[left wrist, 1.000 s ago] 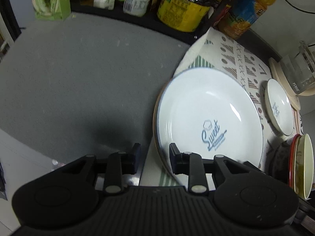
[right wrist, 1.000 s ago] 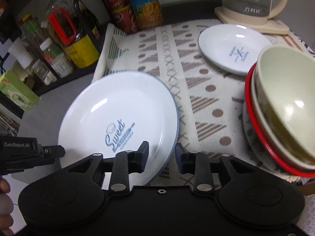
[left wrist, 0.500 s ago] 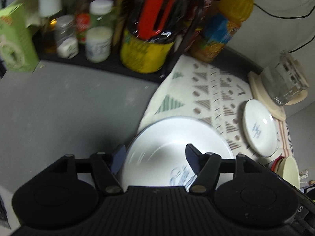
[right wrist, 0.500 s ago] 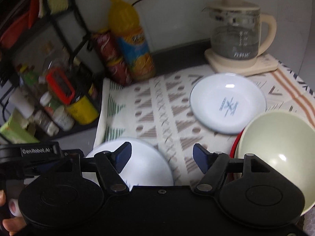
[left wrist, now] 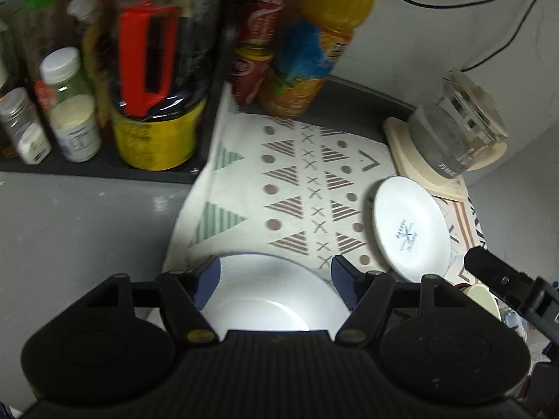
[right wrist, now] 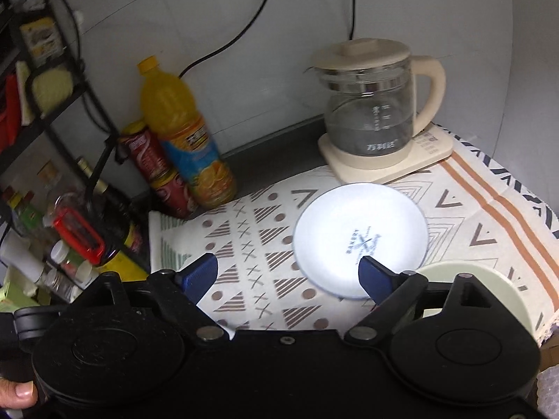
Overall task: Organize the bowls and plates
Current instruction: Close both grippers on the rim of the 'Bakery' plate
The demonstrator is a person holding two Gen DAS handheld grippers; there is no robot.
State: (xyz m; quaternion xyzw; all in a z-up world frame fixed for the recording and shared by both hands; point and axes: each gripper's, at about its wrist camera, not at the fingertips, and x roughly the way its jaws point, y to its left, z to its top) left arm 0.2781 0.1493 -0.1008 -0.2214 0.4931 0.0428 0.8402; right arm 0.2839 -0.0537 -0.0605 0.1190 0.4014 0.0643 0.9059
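With my left gripper (left wrist: 276,279) released above the large white plate (left wrist: 272,300) at the patterned cloth's (left wrist: 297,174) near edge and my right gripper (right wrist: 290,274) opening on nothing, I judge the small white plate (right wrist: 360,230) and pale green bowl (right wrist: 489,293) still unsorted.

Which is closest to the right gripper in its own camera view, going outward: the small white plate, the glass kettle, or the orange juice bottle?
From the right gripper:
1. Small white plate, just ahead, by its right finger.
2. Orange juice bottle, back left.
3. Glass kettle, back right; too close to call against the bottle.

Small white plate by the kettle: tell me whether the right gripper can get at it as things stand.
Probably yes. The right gripper, jaws opening with nothing between them, points at the small white plate, which lies alone on the patterned cloth. Only the green bowl crowds its near edge.
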